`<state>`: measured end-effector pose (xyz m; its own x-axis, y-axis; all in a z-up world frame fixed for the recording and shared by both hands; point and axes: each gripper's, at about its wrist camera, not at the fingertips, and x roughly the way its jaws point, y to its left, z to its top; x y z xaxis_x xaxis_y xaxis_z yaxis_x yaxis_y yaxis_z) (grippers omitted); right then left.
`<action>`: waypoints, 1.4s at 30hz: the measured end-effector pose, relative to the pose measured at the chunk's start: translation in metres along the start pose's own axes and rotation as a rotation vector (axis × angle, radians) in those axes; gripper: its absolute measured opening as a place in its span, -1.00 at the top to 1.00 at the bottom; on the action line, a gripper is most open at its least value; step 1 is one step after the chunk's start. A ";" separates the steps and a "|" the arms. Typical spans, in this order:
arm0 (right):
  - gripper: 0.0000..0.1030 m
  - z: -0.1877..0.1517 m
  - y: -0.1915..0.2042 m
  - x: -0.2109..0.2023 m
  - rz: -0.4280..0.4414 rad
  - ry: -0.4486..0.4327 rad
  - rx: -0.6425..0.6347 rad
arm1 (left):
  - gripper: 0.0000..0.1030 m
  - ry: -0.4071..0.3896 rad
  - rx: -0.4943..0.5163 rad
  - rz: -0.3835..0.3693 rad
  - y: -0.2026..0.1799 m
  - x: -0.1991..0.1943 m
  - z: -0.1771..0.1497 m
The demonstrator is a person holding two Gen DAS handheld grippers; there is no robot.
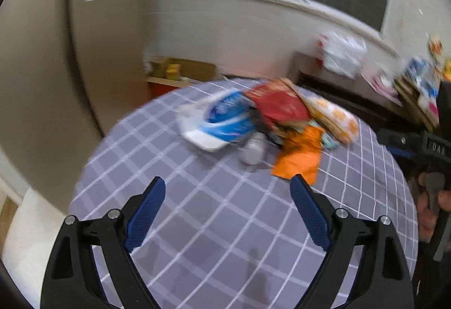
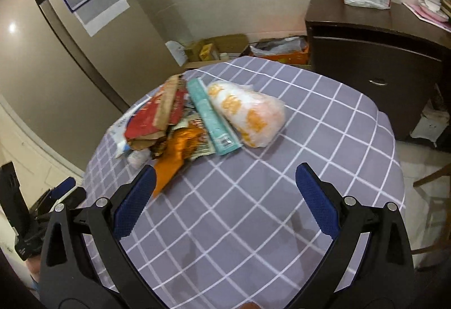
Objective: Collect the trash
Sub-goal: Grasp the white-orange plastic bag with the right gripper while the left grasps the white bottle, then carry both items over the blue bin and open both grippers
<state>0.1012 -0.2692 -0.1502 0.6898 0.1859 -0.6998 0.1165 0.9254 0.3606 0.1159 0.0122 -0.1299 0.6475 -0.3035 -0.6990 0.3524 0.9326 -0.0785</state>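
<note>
Left wrist view: we tilt our left gripper [image 1: 227, 182] down over the table [image 1: 214, 224], wide open, empty; our right gripper [image 2: 225, 169] likewise, short of the wrappers [image 2: 180, 125]

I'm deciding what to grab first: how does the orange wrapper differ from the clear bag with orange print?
The orange wrapper is flat, opaque and solid orange; the clear bag is puffy, see-through and only patterned. The wrapper lies nearest the grippers, partly under the pile; the bag lies at the pile's far side. Both rest on the checked tablecloth.

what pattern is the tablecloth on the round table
Grey with a white grid check, clearest in the right wrist view: tablecloth.
</note>
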 end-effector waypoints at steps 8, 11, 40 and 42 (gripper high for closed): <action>-0.88 0.021 -0.013 0.025 -0.083 0.027 -0.057 | -0.71 0.094 0.075 -0.045 -0.032 0.063 0.016; -0.88 0.032 -0.015 0.041 -0.088 0.042 -0.081 | -0.70 0.106 0.103 -0.041 -0.038 0.076 0.022; 0.10 0.024 0.029 -0.005 0.105 -0.015 -0.088 | 0.39 0.042 -0.030 -0.117 0.001 0.021 -0.004; 0.10 0.023 0.048 -0.008 0.136 -0.015 -0.116 | 0.39 0.009 -0.052 -0.097 0.012 0.003 -0.008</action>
<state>0.1177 -0.2334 -0.1132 0.7042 0.3082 -0.6397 -0.0613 0.9239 0.3778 0.1163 0.0244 -0.1388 0.6064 -0.3910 -0.6924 0.3775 0.9079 -0.1821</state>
